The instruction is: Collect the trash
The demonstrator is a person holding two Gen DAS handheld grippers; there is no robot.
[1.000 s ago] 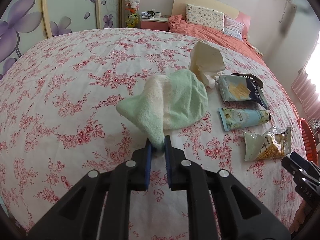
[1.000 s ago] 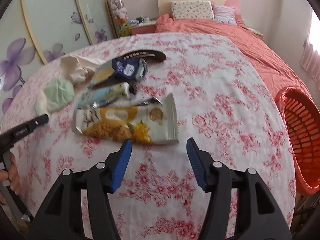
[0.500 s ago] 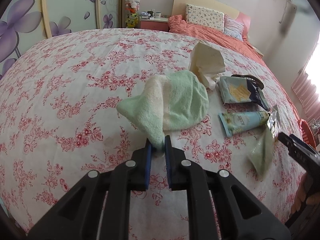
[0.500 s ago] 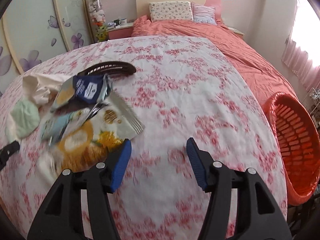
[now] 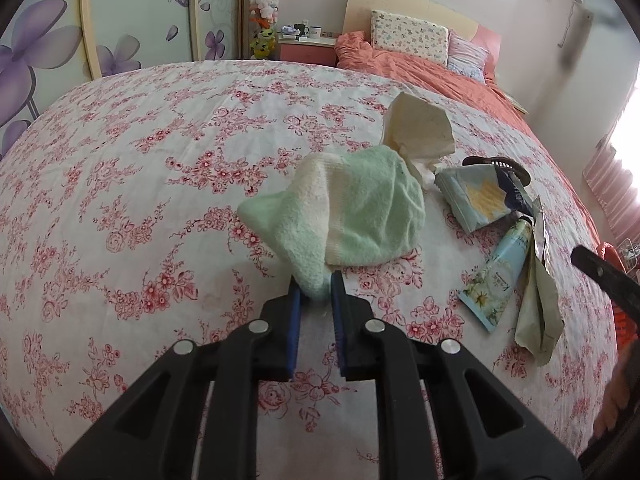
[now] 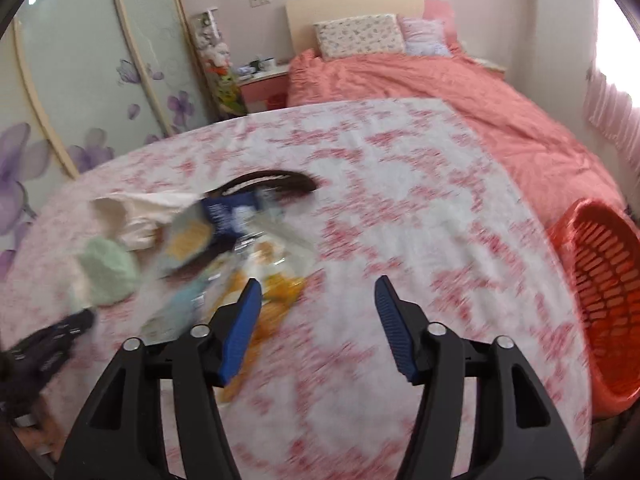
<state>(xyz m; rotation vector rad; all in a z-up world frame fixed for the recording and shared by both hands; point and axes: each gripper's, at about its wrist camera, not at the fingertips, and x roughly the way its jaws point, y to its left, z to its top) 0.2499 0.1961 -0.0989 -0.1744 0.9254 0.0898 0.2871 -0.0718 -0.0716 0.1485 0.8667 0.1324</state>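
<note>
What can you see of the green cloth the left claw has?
The green cloth looks like soft terry, pale mint with a cream band across it. It lies crumpled in a rounded heap on the floral bedsheet, one corner drawn out and pinched between the blue pads of the left claw, which is shut on it. Its far edge overlaps the crumpled cream tissue. In the blurred right wrist view it shows only as a green lump.

From here I count one green-and-white towel (image 5: 360, 216), one crumpled tissue (image 5: 420, 132), one lotion tube (image 5: 500, 276), two snack wrappers (image 5: 480, 200) (image 5: 538, 304), and one dark hair clip (image 5: 500, 164) on the bed. At 3 o'clock sits one orange basket (image 6: 600, 288). Two pillows (image 5: 408, 36) lie at 12 o'clock.
</note>
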